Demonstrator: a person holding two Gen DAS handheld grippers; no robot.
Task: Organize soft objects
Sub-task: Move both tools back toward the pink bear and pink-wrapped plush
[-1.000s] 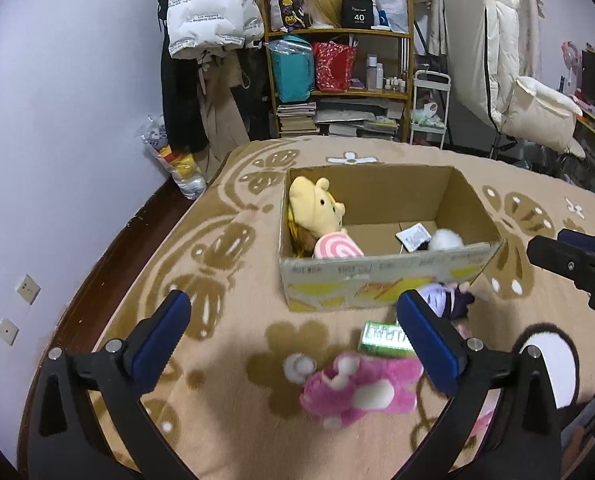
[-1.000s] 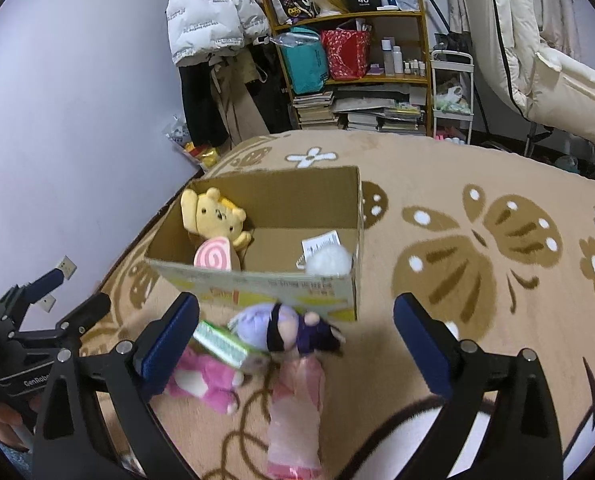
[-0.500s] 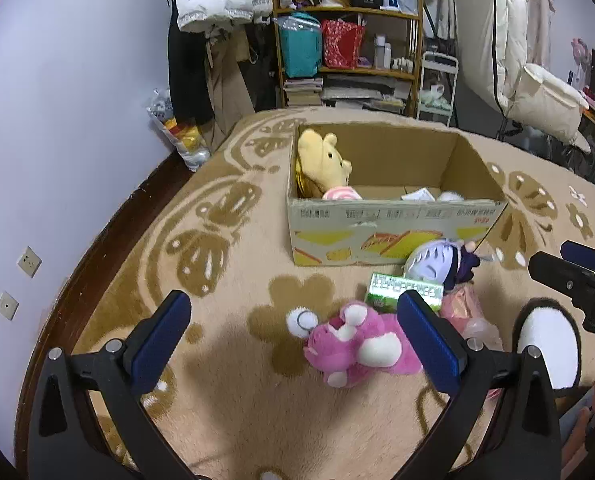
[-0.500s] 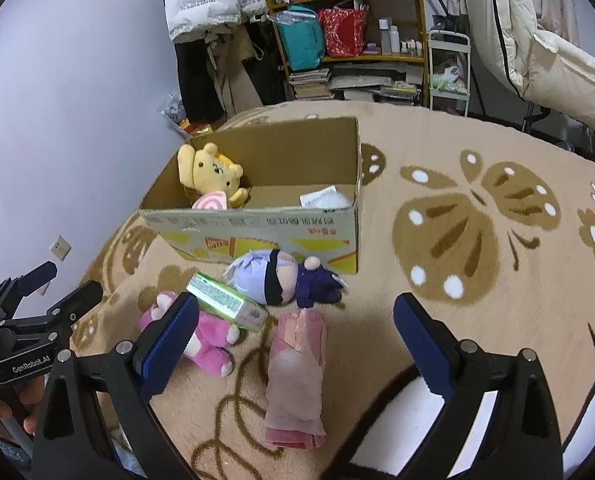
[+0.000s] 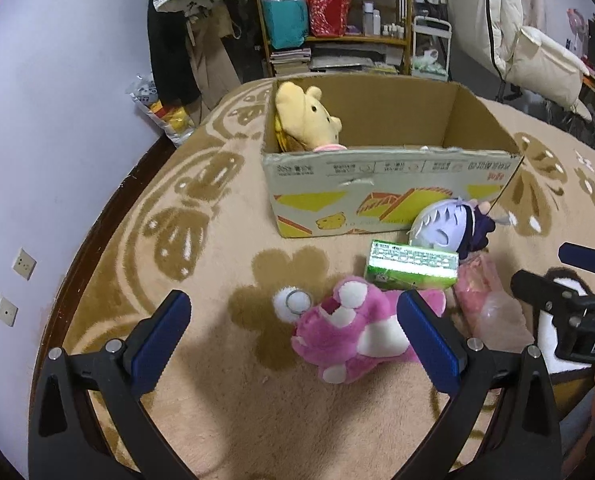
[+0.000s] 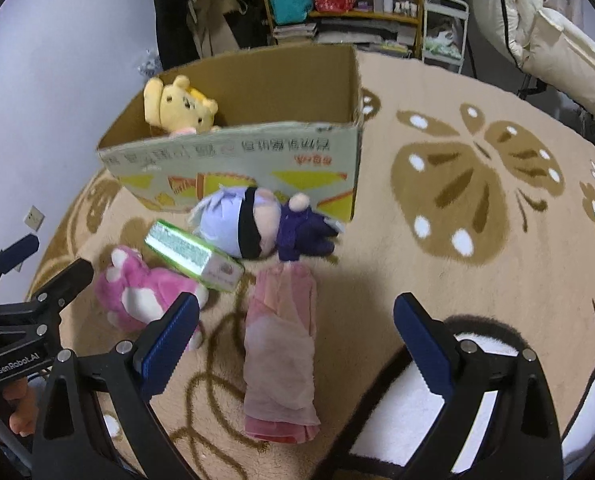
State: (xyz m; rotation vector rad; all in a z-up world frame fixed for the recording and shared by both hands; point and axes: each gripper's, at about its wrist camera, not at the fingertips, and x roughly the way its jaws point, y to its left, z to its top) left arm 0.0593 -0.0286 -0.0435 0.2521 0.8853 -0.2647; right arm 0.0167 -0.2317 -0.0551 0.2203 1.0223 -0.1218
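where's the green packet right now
The green packet lies on the carpet just in front of the cardboard box, leaning on the pink plush, with the purple-haired doll behind it to the right.

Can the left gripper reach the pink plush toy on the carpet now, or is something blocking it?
Probably yes. The left gripper is open and the pink plush toy lies just ahead, nearer its right finger. Only the shiny green packet leans on the toy's far side; the near side looks free.
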